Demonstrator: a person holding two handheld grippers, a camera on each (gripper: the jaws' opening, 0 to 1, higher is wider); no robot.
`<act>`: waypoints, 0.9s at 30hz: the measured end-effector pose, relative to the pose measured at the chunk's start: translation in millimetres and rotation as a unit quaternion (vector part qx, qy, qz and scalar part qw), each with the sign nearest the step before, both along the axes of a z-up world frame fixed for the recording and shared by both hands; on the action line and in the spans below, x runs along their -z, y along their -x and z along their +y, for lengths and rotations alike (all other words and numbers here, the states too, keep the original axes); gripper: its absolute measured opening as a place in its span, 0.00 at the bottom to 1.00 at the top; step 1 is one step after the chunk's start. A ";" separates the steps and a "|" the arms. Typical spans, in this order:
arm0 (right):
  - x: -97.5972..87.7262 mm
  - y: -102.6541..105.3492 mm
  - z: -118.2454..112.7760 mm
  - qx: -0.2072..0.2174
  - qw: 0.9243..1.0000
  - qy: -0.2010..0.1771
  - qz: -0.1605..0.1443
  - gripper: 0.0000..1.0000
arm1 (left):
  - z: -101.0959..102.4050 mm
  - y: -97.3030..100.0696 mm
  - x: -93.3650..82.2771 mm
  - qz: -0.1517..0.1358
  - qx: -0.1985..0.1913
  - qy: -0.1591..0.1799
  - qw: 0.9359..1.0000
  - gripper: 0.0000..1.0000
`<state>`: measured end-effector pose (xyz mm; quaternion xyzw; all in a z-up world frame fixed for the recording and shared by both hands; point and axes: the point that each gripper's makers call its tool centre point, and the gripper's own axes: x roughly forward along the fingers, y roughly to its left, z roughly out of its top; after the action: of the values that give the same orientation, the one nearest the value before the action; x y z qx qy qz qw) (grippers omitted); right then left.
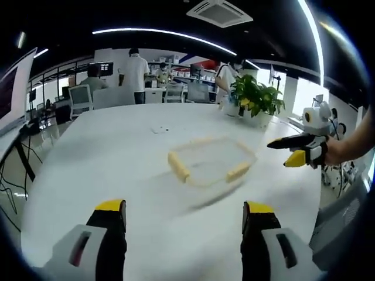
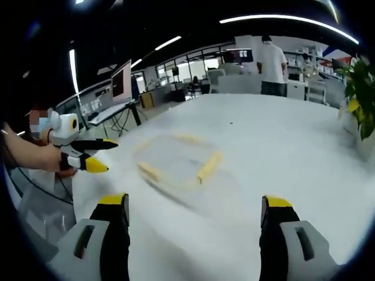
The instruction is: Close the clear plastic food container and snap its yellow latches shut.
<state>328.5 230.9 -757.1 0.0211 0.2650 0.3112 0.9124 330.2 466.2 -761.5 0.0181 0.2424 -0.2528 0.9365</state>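
Clear plastic container (image 1: 210,162) w/ yellow latches (image 1: 178,167) sits flat on the white table (image 1: 105,152), blurred in both views, ahead of and well apart from both tools. Left gripper (image 1: 184,215): jaws spread wide, nothing betw. them, container lies beyond the tips, roughly centred; in right gripper view it shows at left, held in a hand (image 2: 54,162), beside the container. Right gripper (image 2: 195,209): also wide open & empty, container ahead, slightly left of centre.

White table (image 1: 117,158), potted plant (image 1: 256,99), office chairs (image 1: 80,98), people standing (image 1: 135,73), monitor (image 2: 122,81).
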 end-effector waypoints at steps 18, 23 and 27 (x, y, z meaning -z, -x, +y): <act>-28.1 28.8 -22.7 0.033 0.999 -0.027 -0.021 0.86 | 30.7 36.8 -13.0 0.005 -0.005 0.004 1.000 0.74; -28.9 42.2 -28.1 0.040 0.999 -0.029 -0.021 0.86 | 38.7 48.2 -7.4 0.011 -0.010 -0.001 1.000 0.74; -30.0 49.9 -34.3 0.053 0.998 -0.035 -0.017 0.86 | 41.4 54.7 -12.4 0.007 -0.018 0.009 1.000 0.73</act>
<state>278.6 196.5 -727.1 0.0616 0.2372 0.2719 0.9306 275.6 507.6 -749.1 0.0034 0.2468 -0.2378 0.9394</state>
